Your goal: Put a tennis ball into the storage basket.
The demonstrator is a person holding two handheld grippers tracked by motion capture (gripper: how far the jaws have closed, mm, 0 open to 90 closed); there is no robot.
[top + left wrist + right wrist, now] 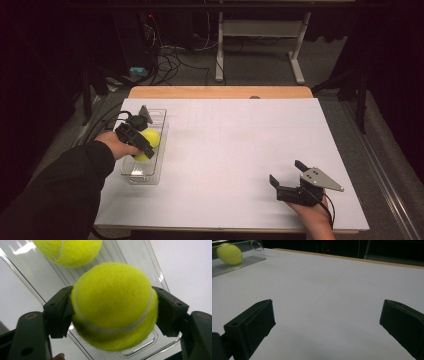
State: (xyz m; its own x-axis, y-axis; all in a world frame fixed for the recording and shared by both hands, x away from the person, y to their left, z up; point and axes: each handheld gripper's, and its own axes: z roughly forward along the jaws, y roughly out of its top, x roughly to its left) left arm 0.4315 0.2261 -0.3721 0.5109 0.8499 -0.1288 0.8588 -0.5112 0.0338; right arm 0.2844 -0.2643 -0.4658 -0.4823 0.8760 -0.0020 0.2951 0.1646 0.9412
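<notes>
My left gripper (142, 152) hangs over a clear plastic tray (159, 114) at the table's left, shut on a yellow tennis ball (141, 157). In the left gripper view, the two black pads press the sides of that ball (113, 305), with the tray floor (140, 255) under it. A second tennis ball (152, 136) lies in the tray just beyond it (67, 250). My right gripper (286, 171) rests low over the white table near the front right, open with nothing between its jaws (327, 322). From there the loose ball (229, 253) shows far off behind the tray's clear wall (237, 265).
A white sheet (240, 150) covers the table, and a wooden edge (220, 92) shows at the far side. Beyond the table stand a desk frame (260, 30) and loose cables (170, 55) on a dark floor. A dark sleeve (65, 195) comes in at the bottom left.
</notes>
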